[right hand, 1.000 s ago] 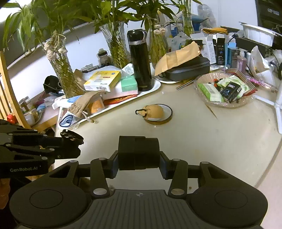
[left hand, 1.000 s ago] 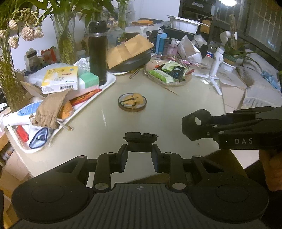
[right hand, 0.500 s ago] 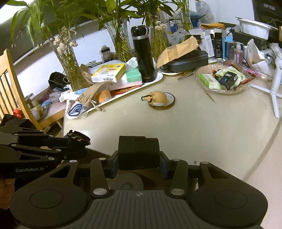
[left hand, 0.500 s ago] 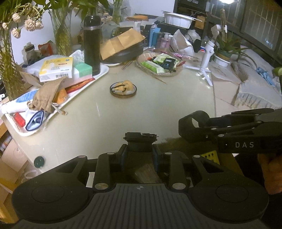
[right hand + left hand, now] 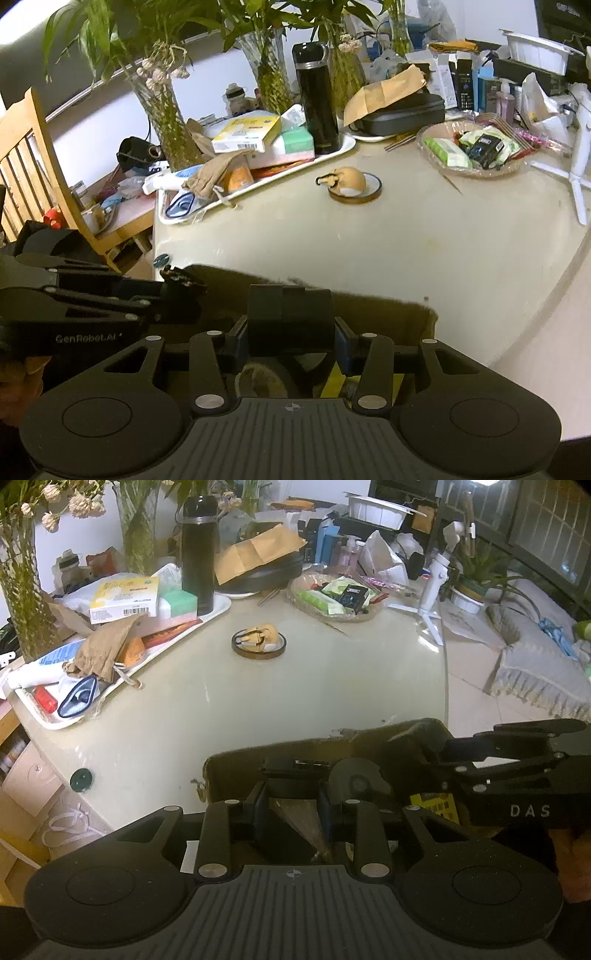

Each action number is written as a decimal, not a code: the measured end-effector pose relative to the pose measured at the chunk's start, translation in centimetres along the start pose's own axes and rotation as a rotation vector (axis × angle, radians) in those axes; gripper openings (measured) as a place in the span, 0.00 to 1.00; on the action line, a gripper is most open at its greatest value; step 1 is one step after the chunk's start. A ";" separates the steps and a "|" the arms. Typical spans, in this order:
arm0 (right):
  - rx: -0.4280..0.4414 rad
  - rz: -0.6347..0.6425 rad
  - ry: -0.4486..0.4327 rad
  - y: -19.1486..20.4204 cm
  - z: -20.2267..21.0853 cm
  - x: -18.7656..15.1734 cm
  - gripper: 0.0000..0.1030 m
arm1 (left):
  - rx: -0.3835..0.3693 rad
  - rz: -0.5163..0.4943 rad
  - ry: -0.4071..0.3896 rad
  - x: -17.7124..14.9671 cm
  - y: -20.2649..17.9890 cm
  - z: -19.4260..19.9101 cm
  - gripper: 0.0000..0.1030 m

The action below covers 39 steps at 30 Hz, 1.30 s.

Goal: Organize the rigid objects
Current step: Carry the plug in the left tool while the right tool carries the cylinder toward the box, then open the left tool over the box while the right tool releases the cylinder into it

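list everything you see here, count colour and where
table: one, cream, centre
cardboard box: one, brown, open, at the near table edge under both grippers
flask: one, black, upright on the tray's far end
tray: one, white, left side, piled with boxes and a pouch
yellow box: one, on the tray
saucer: one, dark rim, mid table, tan object on it
basket: one, far right, packets inside
vases: several, glass, green stems, far edge
chair: one, wooden, left
left gripper: black, shut on a small black part
right gripper: black, shut on a black block
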State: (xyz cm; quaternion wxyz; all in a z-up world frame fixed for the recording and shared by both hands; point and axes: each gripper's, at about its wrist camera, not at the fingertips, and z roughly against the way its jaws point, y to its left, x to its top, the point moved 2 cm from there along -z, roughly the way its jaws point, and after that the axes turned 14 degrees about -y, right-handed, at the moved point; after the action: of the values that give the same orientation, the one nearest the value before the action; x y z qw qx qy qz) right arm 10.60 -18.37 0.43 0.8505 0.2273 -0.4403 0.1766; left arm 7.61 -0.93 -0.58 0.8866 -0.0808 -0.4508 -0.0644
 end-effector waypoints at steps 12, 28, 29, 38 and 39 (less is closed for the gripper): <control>0.007 -0.014 0.043 1.0 1.5 -2.0 0.47 | -0.001 0.027 0.026 -1.3 -0.1 0.9 0.28; -0.051 -0.029 0.022 0.2 1.7 -2.1 1.00 | 0.049 0.038 0.035 -1.6 0.2 0.7 0.62; -0.051 -0.024 0.023 0.3 1.7 -2.1 1.00 | 0.050 0.034 0.037 -1.6 0.1 0.6 0.62; -0.063 -0.020 0.036 0.1 1.3 -2.3 1.00 | 0.052 0.034 0.042 -1.6 0.1 0.5 0.63; -0.064 -0.021 0.036 0.1 1.3 -2.3 1.00 | 0.051 0.034 0.042 -1.6 0.1 0.5 0.63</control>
State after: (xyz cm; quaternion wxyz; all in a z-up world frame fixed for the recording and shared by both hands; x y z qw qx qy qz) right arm 8.40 -19.21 -0.76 0.8669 0.2015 -0.4279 0.1574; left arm 6.35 -0.69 -1.58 0.8986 -0.0644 -0.4323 -0.0392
